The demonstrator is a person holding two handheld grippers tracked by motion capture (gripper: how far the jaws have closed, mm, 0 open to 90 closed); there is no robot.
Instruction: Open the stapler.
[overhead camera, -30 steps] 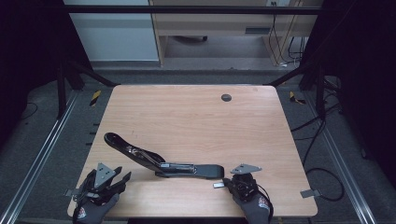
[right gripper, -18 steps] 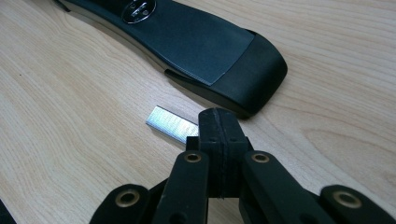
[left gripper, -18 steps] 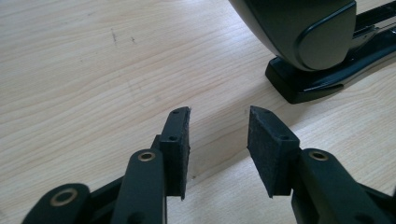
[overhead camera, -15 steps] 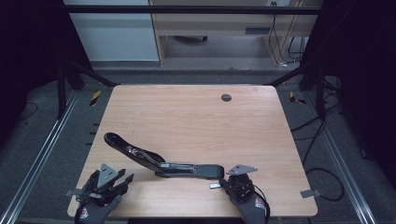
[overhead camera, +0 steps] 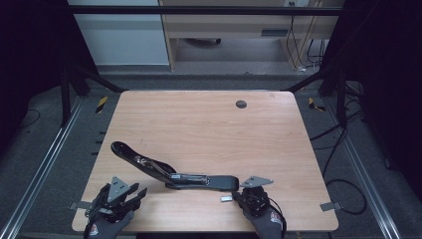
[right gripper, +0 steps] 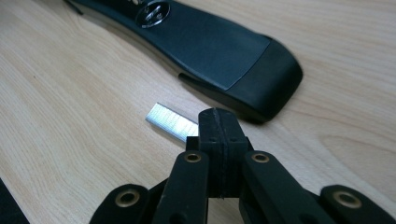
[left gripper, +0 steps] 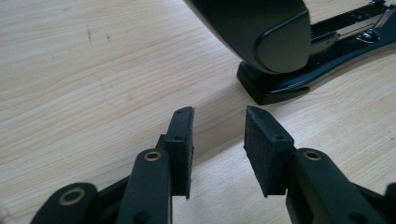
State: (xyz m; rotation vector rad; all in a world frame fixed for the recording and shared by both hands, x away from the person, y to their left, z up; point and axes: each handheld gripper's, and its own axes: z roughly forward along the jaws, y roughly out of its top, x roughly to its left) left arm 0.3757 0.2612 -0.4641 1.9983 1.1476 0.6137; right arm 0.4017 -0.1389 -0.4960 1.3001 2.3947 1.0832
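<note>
A black stapler (overhead camera: 174, 174) lies swung open flat near the table's front edge, its upper arm pointing back left. In the left gripper view the stapler's rounded end (left gripper: 266, 42) sits just beyond my left gripper (left gripper: 218, 121). That left gripper (overhead camera: 139, 195) is open; its jaws have just been closing, with nothing between them. A short silver strip of staples (right gripper: 170, 121) lies on the wood beside the stapler's base (right gripper: 219, 46). My right gripper (right gripper: 217, 116) is shut, its tips at the strip's near end and hiding it. From above, the right gripper (overhead camera: 239, 198) sits just right of the strip (overhead camera: 226, 198).
The wooden table (overhead camera: 209, 129) has a small dark round grommet (overhead camera: 241, 104) near its far edge. Black frame posts and rails flank the table, and cables trail on the floor to the right.
The left gripper has edged slightly right, toward the stapler. The right gripper and the staple strip stay where they were.
</note>
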